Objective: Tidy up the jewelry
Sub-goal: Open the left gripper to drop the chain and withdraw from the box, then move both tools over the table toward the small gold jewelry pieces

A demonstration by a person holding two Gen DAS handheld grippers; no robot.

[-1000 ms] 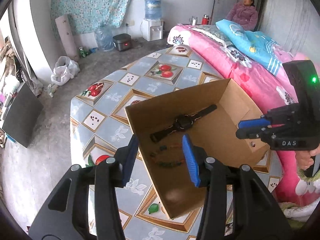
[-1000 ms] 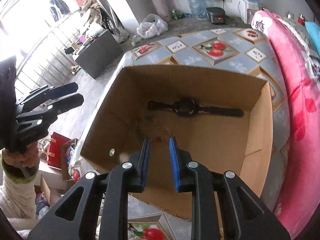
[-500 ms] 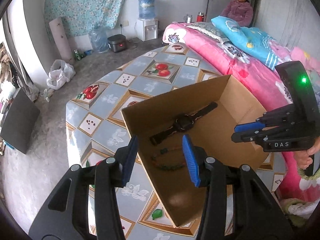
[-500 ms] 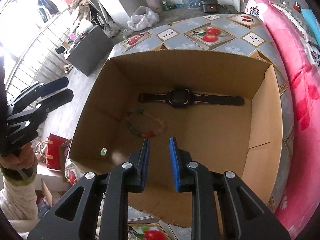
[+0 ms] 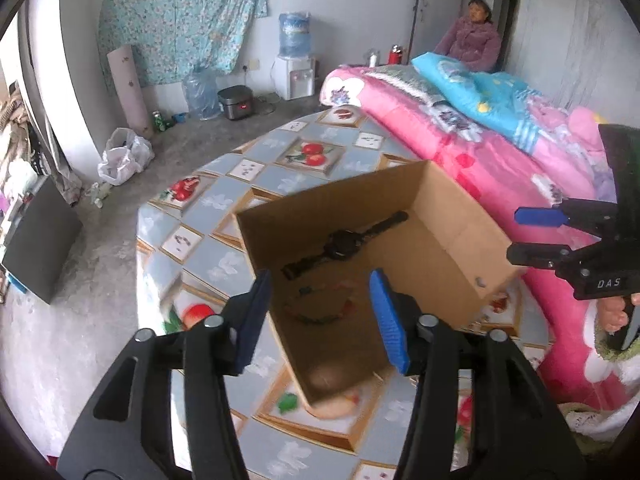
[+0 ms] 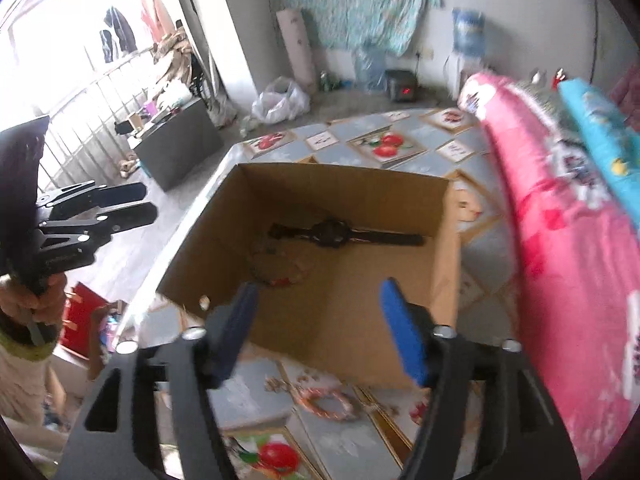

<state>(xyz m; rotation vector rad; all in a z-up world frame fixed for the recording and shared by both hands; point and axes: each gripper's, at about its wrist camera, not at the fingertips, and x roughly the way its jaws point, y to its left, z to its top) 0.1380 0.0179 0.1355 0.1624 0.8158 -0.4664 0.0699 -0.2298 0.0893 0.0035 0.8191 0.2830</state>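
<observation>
Right gripper (image 6: 316, 320) jaws have just been opening – now spread wide, nothing between them, hovering over the near rim of the cardboard box (image 6: 444, 248). Left gripper (image 5: 320, 312) jaws also just opened a bit further, empty, over the box's near corner. Bead bracelet (image 6: 276, 264) lies on the box floor, loose ring, just beside a black wristwatch (image 6: 336, 232) laid flat w/ strap stretched toward the far wall – they look close to touching, can't tell for sure. Box sits on a fruit-pattern tablecloth (image 5: 224, 208), pink bedding (image 5: 500, 168) next to it.
</observation>
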